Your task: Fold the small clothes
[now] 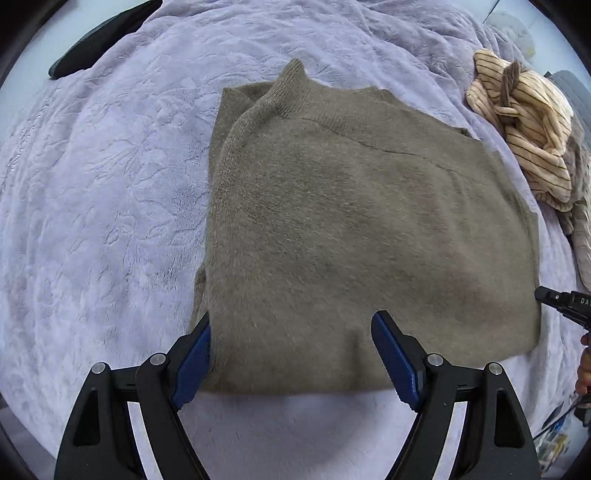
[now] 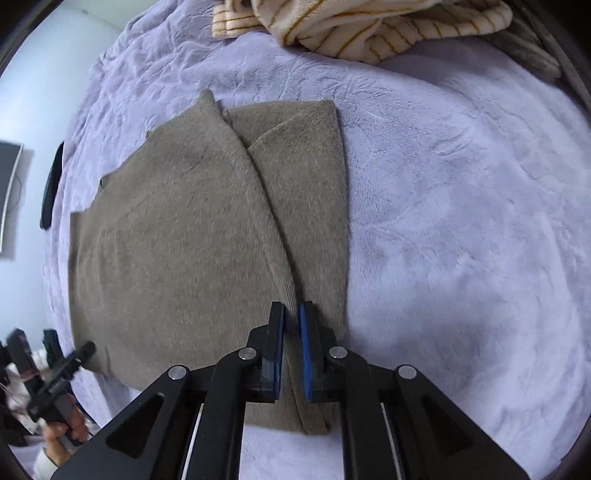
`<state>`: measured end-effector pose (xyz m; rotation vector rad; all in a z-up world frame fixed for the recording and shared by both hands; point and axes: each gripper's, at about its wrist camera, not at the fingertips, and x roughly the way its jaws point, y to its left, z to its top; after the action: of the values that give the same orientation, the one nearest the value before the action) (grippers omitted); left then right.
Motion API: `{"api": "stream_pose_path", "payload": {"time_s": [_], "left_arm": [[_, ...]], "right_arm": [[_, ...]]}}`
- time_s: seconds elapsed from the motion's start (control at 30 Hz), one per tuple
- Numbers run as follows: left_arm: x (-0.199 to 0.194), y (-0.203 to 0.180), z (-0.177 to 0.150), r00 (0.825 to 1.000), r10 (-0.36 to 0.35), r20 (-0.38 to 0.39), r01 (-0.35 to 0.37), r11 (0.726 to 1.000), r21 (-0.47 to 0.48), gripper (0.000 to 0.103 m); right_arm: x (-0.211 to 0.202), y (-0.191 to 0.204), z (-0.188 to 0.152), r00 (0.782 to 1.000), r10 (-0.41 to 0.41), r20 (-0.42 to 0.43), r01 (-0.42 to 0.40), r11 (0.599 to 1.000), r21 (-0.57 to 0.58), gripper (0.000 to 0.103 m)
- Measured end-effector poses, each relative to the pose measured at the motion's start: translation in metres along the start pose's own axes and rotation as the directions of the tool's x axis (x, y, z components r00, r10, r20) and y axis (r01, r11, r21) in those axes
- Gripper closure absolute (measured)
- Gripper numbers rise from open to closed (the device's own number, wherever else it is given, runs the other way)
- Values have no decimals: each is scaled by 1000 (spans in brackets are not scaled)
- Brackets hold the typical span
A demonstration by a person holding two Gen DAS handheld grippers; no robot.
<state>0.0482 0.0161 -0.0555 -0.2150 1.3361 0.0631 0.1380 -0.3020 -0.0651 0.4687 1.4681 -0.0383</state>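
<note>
A taupe knit sweater (image 1: 351, 221) lies folded on a lilac plush blanket (image 1: 92, 184), collar at the far end. My left gripper (image 1: 291, 317) hovers over its near hem, jaws wide open and nothing pinched between them. In the right wrist view, the sweater (image 2: 177, 240) has one side folded over, leaving a long ridge. My right gripper (image 2: 291, 306) is shut on that ridge near the hem, the blue pads (image 2: 306, 332) pressing the fabric. The right gripper's tip (image 1: 561, 301) shows at the sweater's right edge. A hand holds the left gripper (image 2: 62, 373) at the lower left.
A cream striped garment (image 1: 528, 122) is heaped at the far right of the blanket (image 2: 461, 221), and appears again as the striped garment (image 2: 369, 29) at the top. A dark flat object (image 1: 99, 37) lies at the far left edge. A screen (image 2: 9, 192) hangs on the wall.
</note>
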Motion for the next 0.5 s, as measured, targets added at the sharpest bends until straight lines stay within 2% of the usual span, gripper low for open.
{"api": "stream_pose_path", "payload": {"time_s": [0.1, 0.13, 0.2, 0.23, 0.27, 0.5], "left_arm": [[-15, -7, -8, 1000, 4, -6, -4, 1000, 12, 20], [-18, -9, -10, 1000, 12, -11, -12, 1000, 23, 21], [-24, -16, -16, 1000, 17, -18, -16, 999, 46, 20], [-27, -20, -19, 1000, 11, -21, -10, 999, 52, 20], [-30, -22, -22, 1000, 9, -23, -8, 999, 54, 20], [-45, -20, -46, 999, -1, -54, -1, 1000, -25, 20]], "right_arm": [[-10, 3, -18, 999, -33, -13, 33, 999, -14, 91], [-13, 4, -24, 999, -40, -16, 40, 999, -15, 86], [-21, 6, -38, 999, -49, -20, 49, 999, -15, 72], [-24, 6, -43, 999, -50, -21, 50, 999, -14, 57], [-28, 9, -51, 999, -49, -24, 49, 999, -16, 48], [-40, 24, -88, 998, -30, -49, 28, 999, -34, 47]]}}
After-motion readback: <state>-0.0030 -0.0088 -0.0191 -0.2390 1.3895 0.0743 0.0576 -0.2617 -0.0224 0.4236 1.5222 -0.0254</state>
